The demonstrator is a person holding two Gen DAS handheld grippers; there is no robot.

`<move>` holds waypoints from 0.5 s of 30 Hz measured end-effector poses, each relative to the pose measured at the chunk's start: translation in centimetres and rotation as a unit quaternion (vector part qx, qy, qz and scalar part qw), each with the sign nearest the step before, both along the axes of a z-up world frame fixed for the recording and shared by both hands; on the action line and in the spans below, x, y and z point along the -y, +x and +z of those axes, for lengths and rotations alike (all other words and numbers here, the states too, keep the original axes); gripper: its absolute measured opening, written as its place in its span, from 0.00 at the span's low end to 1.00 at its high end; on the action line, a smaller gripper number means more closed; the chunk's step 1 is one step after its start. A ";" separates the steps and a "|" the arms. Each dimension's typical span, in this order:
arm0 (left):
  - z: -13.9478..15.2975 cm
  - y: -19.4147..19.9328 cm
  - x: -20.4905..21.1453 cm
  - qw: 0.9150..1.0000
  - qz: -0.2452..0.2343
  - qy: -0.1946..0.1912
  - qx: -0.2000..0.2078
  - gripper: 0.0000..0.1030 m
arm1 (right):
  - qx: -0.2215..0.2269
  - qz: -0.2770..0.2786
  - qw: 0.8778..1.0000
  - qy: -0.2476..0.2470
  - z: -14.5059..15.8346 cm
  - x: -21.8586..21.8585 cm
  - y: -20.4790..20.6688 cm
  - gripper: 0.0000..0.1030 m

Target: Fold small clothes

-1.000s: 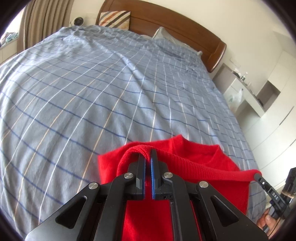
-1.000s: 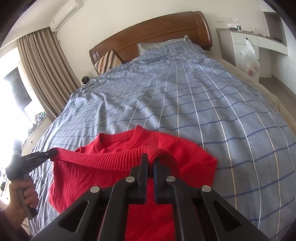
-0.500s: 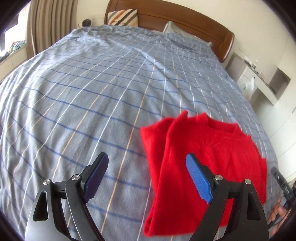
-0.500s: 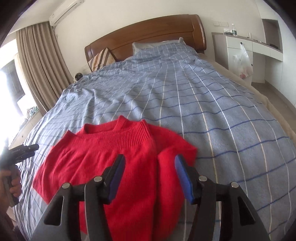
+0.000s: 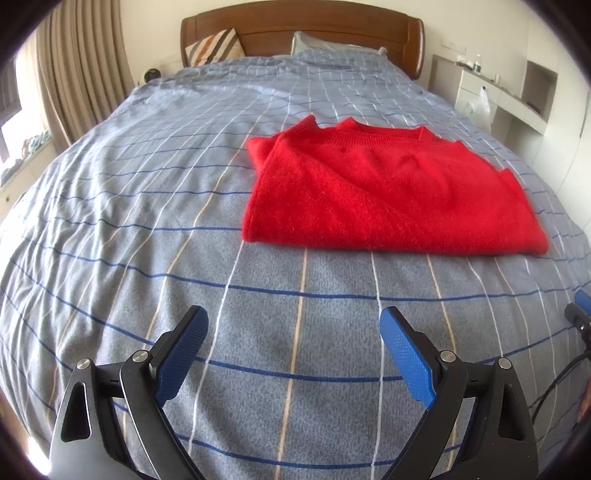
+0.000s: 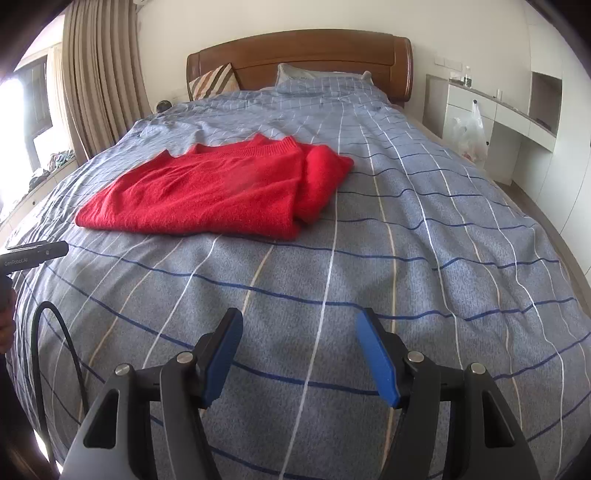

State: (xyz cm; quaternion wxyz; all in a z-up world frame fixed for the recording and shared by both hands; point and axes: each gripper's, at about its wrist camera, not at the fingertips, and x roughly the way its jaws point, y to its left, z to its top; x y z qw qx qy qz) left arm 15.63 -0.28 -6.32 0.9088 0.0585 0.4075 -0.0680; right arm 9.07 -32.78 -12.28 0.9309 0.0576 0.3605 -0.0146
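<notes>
A red knitted sweater (image 5: 388,192) lies folded flat on the blue checked bedspread (image 5: 147,192), its ribbed neck edge toward the headboard. My left gripper (image 5: 291,325) hovers over bare bedspread in front of the sweater's near edge, jaws opening wide, nothing between them. In the right wrist view the sweater (image 6: 207,195) lies ahead and to the left. The right gripper (image 6: 299,328) is well short of it over the bedspread (image 6: 424,240), jaws opening, empty. The left tool's tip (image 6: 37,253) shows at the left edge.
A wooden headboard (image 5: 303,29) with a striped cushion (image 5: 214,46) and a pillow (image 5: 325,42) stands at the far end. Curtains (image 6: 96,85) hang on the left. A white desk unit (image 6: 491,118) with a plastic bag (image 6: 469,133) stands to the right of the bed. A black cable (image 6: 55,354) loops at lower left.
Both grippers let go of the sweater's ribbed edge and opened. They drew back toward the foot of the bed. The sweater now lies folded flat on the bedspread.
</notes>
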 end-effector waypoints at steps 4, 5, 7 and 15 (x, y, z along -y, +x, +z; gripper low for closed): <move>-1.7 0.1 0.4 1.000 0.006 0.017 0.001 0.92 | -0.002 -0.011 1.000 -0.003 -1.4 0.0 -0.2 0.65; -2.1 0.1 0.3 1.000 0.009 0.013 0.000 0.93 | -0.001 -0.014 1.000 0.000 -1.7 0.1 0.0 0.67; -2.4 -0.2 0.2 1.000 0.014 0.010 0.007 0.95 | 0.007 -0.020 1.000 0.009 -2.2 0.4 -0.3 0.72; -3.4 -0.3 0.3 1.000 0.018 0.007 0.014 0.99 | 0.024 -0.021 0.999 0.028 -3.2 0.8 -0.3 0.75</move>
